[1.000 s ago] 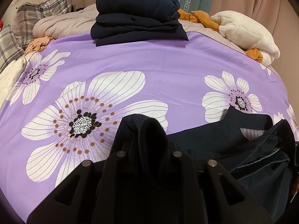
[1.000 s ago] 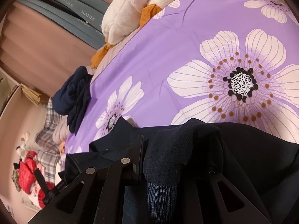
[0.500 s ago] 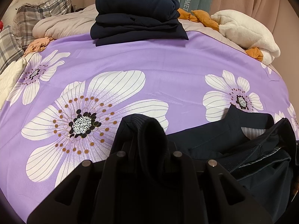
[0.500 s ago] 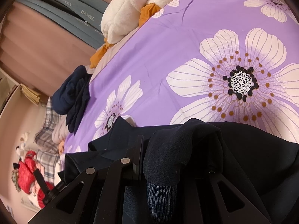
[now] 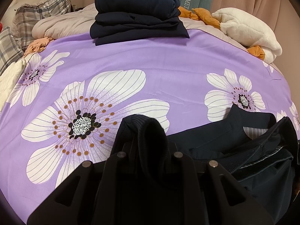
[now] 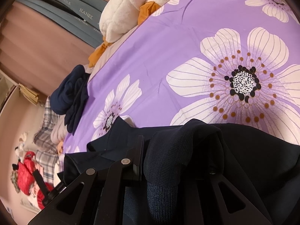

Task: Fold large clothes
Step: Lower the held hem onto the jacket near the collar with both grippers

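A dark navy garment (image 5: 243, 146) lies bunched at the near edge of a purple flowered bedspread (image 5: 150, 71). My left gripper (image 5: 148, 150) is shut on a ribbed fold of it (image 5: 142, 129), which bulges up between the fingers. My right gripper (image 6: 180, 159) is shut on another fold of the same navy garment (image 6: 187, 142), and the cloth drapes over its right finger. The rest of the garment (image 6: 262, 150) spreads right and left below the big white flower. The fingertips of both grippers are hidden by cloth.
A stack of folded navy clothes (image 5: 136, 13) sits at the far edge of the bedspread (image 6: 168, 46). A white fluffy blanket with orange cloth (image 5: 247, 28) lies far right, plaid pillows (image 5: 43, 13) far left. Pink curtains hang behind.
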`<state>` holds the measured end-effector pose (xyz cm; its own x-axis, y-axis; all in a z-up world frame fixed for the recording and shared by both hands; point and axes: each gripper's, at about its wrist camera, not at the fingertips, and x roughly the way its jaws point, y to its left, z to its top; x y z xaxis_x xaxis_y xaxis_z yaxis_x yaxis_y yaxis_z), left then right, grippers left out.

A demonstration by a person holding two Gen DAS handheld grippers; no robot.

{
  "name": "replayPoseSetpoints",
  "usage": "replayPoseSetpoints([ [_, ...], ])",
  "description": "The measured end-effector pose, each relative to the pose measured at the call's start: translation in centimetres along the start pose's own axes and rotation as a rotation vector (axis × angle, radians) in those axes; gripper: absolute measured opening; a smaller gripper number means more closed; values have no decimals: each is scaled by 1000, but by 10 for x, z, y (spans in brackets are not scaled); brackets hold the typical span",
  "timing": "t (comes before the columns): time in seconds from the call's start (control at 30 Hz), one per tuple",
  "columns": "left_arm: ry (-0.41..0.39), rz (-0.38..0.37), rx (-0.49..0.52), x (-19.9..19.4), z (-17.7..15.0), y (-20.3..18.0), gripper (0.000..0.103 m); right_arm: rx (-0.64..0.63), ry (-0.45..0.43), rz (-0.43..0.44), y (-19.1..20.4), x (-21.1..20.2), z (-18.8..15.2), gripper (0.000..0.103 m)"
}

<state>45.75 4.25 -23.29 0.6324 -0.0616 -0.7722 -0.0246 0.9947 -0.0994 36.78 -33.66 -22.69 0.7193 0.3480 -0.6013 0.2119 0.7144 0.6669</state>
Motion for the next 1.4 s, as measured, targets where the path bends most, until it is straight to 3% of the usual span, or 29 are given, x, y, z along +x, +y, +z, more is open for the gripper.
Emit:
replayPoseSetpoints([
  [1.4,10,1,3,10,5,-3,19,24,2,-16,0,7,6,15],
])
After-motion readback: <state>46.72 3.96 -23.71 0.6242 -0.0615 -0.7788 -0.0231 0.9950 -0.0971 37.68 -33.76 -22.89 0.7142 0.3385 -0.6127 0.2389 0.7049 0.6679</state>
